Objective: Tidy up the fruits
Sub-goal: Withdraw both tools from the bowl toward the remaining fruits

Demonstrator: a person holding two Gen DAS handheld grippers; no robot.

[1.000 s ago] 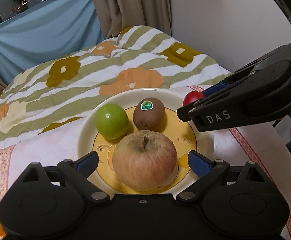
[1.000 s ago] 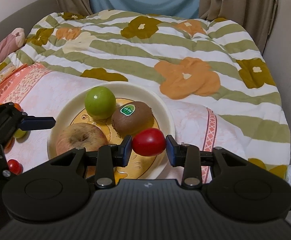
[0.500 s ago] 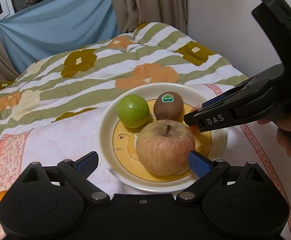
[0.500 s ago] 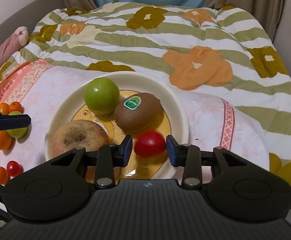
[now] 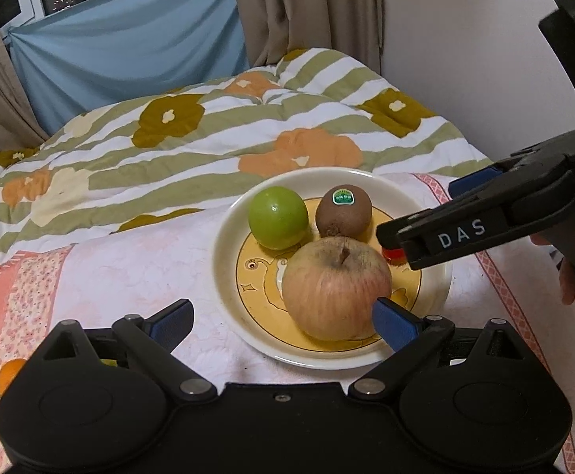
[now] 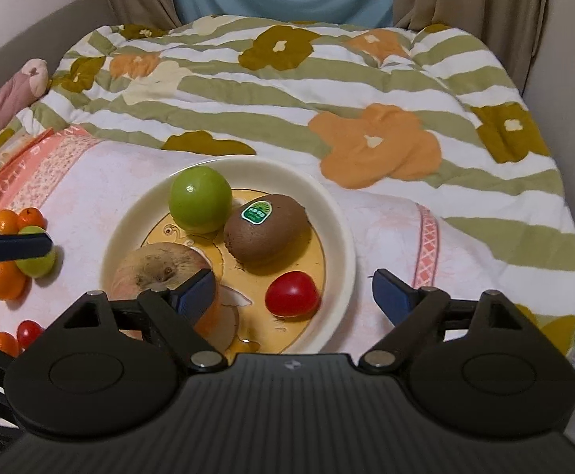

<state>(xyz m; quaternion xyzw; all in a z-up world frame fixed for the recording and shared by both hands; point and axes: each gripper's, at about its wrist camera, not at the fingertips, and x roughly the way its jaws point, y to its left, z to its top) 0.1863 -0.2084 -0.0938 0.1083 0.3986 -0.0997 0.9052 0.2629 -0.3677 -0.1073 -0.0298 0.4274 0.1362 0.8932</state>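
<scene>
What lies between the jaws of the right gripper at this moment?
In the right wrist view, the red tomato lies on the plate between the opening jaws of the right gripper, touching neither pad.

One plate [image 6: 342, 233], four fruits on it.

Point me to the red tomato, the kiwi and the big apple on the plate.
red tomato [image 6: 293, 294], right wrist view, middle of its skin.
kiwi [image 6: 267, 233], right wrist view, brown side just below the green sticker.
big apple [image 5: 335, 284], left wrist view, front of its skin below the stem.
</scene>
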